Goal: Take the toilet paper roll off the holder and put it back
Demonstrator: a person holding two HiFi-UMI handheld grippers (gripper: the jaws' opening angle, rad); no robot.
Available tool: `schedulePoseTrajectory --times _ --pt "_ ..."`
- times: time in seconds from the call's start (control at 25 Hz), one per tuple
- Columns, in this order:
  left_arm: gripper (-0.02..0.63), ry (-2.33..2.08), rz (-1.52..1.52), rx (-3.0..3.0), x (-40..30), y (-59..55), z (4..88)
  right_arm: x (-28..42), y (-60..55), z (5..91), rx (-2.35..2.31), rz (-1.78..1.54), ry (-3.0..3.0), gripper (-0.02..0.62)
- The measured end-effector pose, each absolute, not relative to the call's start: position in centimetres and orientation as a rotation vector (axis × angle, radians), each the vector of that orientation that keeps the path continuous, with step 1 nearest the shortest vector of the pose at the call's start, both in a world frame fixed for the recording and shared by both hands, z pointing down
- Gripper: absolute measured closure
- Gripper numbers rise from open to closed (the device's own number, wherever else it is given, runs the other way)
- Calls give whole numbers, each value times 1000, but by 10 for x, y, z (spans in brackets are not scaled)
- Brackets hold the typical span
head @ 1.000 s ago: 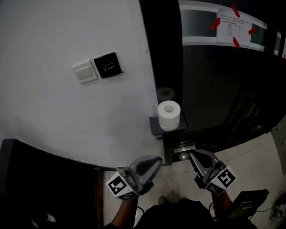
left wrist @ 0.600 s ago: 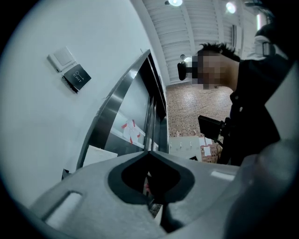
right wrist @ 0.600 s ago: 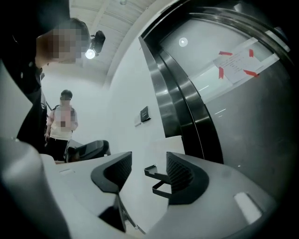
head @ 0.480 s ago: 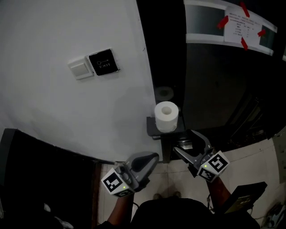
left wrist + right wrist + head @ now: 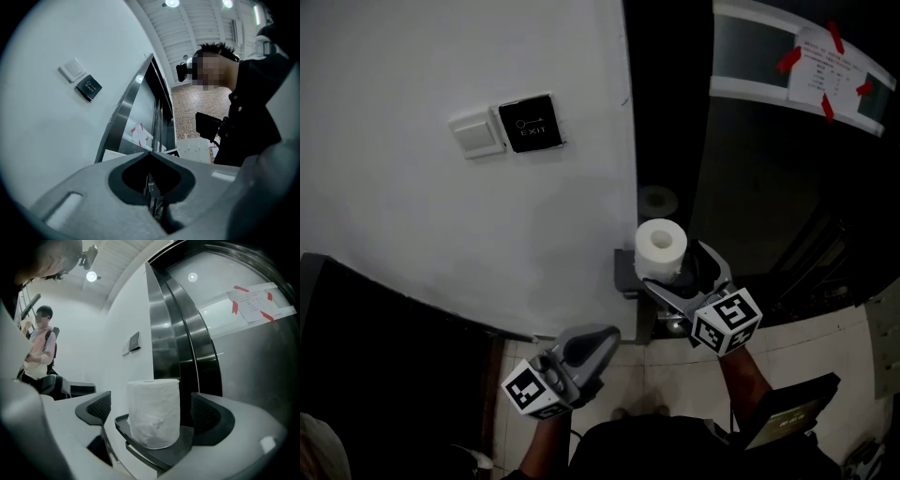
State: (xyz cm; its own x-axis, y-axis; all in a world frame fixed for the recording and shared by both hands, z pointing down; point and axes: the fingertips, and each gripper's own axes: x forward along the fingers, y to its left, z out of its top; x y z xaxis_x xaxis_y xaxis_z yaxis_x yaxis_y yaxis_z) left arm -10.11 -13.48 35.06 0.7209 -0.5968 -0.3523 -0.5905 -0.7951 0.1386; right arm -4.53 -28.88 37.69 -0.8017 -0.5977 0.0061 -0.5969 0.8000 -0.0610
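A white toilet paper roll [image 5: 660,247] stands upright on a small dark holder shelf [image 5: 625,270] fixed at the corner of the white wall. My right gripper [image 5: 682,270] has reached it, and its jaws are opening wide. In the right gripper view the roll [image 5: 154,423] stands on the holder tray [image 5: 161,454] between the two pads of the right gripper [image 5: 152,404], with a gap on each side. My left gripper [image 5: 598,343] hangs low and left of the holder, shut and empty; its tips [image 5: 151,153] meet.
A black exit button [image 5: 528,129] and a white switch [image 5: 478,135] sit on the wall above left. A dark metal door frame [image 5: 670,112] and glass with a taped notice [image 5: 825,67] stand behind the holder. Tiled floor [image 5: 834,342] lies below. A person [image 5: 40,350] stands far left.
The right gripper moved up and forward to the holder, and its jaws went from shut to wide apart around the roll. The left gripper sank slightly lower.
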Motion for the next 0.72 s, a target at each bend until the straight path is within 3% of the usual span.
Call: schedulePoseTrajectory --times 0.72 --pt "609 -1038 -668 2847 -138 -141 352 -74 -314 387 -1119 21 3112 81"
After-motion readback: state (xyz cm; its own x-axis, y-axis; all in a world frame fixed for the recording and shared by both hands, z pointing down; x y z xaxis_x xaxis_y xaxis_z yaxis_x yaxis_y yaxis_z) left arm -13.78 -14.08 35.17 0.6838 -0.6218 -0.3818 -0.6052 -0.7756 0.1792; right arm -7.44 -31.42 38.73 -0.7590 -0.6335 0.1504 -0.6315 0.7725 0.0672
